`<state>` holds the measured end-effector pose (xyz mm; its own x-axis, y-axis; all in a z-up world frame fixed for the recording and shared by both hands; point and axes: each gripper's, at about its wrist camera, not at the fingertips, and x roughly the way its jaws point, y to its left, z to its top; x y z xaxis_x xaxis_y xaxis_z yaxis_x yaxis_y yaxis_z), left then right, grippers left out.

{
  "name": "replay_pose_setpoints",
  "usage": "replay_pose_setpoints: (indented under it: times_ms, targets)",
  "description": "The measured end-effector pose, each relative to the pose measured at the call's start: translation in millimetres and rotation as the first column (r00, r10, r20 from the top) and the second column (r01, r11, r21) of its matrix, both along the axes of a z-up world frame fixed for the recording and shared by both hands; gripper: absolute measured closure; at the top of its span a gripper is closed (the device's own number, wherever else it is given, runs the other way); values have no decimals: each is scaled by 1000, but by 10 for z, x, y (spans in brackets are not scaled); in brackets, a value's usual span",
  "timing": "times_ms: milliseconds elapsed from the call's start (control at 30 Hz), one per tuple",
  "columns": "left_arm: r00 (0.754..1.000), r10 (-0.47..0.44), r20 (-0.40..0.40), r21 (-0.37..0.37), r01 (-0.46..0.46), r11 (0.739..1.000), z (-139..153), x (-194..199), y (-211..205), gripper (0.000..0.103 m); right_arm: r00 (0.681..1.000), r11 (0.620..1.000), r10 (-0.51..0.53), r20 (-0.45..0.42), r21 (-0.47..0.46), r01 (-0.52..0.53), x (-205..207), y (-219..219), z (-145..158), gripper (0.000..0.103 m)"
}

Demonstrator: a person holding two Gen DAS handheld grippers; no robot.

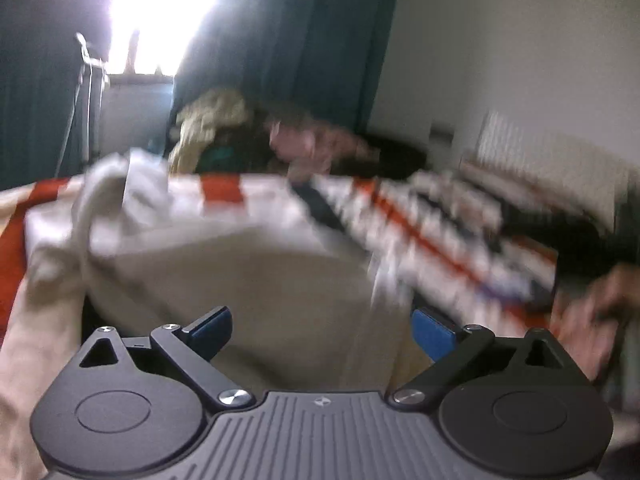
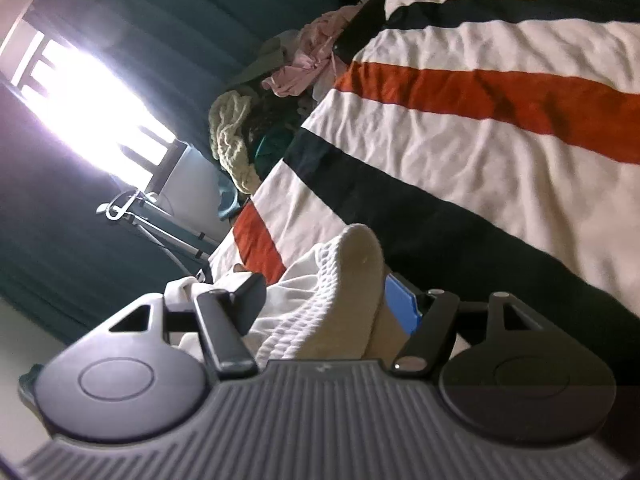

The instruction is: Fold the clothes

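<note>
Both grippers are at one cream garment on the striped bedspread. Left gripper (image 1: pixel 322 330) has its blue-padded fingers (image 1: pixel 434 332) spread wide, nothing pinched; the cream garment (image 1: pixel 248 280) bulges up right in front of them and between them, filling the lower middle of the left wrist view. Right gripper (image 2: pixel 326 300) also stands with its jaws apart, and a thick fold of the same garment (image 2: pixel 344 296), its waffle-knit underside showing, sits in the gap. Whether the pads press on the cloth I cannot tell; the blue pad (image 2: pixel 402 306) lies just beside the fold.

Motion blur smears the left view, so the garment's outline and long axis cannot be made out; a bunched, raised end (image 1: pixel 108 188) points toward the far left edge of the bed.

Red, black and white stripes of the bedspread (image 2: pixel 500 96) run across the bed. Beyond its far edge sits a pile of clothes (image 2: pixel 248 120), with teal curtains (image 2: pixel 132 20) and a glaring window (image 2: pixel 92 108) behind. The grippers' bodies hide the garment's near part.
</note>
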<state>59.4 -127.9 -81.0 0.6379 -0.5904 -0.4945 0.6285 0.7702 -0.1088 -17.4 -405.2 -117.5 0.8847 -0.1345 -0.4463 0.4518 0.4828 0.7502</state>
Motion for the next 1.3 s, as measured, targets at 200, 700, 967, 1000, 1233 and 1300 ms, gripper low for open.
replay_pose_setpoints:
  times_ms: [200,700,967,1000,1233,1300]
  targets:
    - [992,58,-110,122,-45,992,-706,85,-177,9,999,999,26,-47,-19,-27,126,86,-38,34]
    - [994,84,65,251,-98,963,-961,-263,-522,32,997,1000,13,-78,-15,-14,130,138,-122,34]
    - [960,248,129,45,-255,966,-650,-266,-278,77,997,999,11,-82,-41,-14,138,163,-127,34]
    - [956,267,121,21,-271,962,-583,-233,-221,80,997,999,10,-82,-49,-14,137,171,-116,34]
    - [945,308,114,-51,-304,951,-110,-93,239,94,995,995,31,-91,-89,-39,183,248,-87,34]
    - [934,336,121,-72,-329,941,103,-41,436,95,995,992,47,-91,-112,-57,207,295,-63,34]
